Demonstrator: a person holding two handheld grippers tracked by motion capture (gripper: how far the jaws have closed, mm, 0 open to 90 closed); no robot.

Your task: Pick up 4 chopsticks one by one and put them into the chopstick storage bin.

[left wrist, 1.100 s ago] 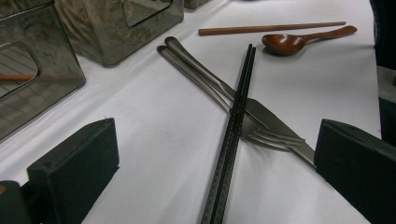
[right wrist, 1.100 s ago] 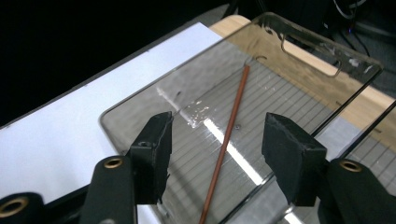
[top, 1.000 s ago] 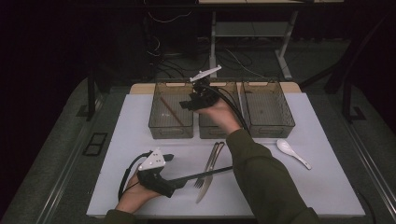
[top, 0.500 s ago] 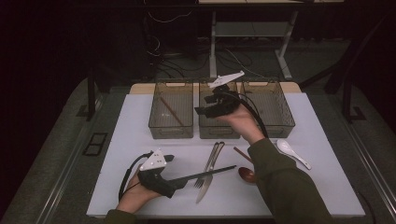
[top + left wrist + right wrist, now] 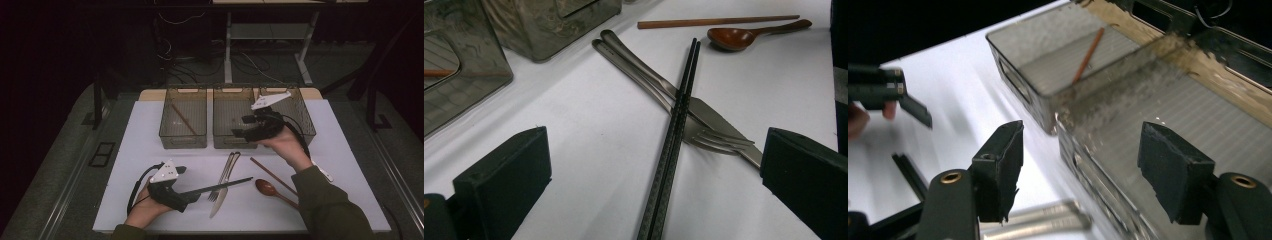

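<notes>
Chopsticks (image 5: 672, 135) cross fork (image 5: 719, 140) between left gripper's (image 5: 654, 170) open fingers; right gripper's (image 5: 1080, 170) fingers, just opening, hold nothing.

The table (image 5: 150, 130) is white, set against a dark room, and the three bins (image 5: 183, 125) on it are smoky, see-through grey with a fine ribbed pattern on their floors. The chopsticks (image 5: 674, 125) are black with a tiny checked texture, the fork (image 5: 719, 140) and knife (image 5: 704, 112) are plain silver-grey metal, and the spoon (image 5: 736, 37) and the single stick (image 5: 714, 22) beside it are reddish-brown wood. Both grippers, left (image 5: 187, 197) and right (image 5: 239, 132), are black with pale grey top plates, and the person's sleeve (image 5: 332, 210) is olive green.
</notes>
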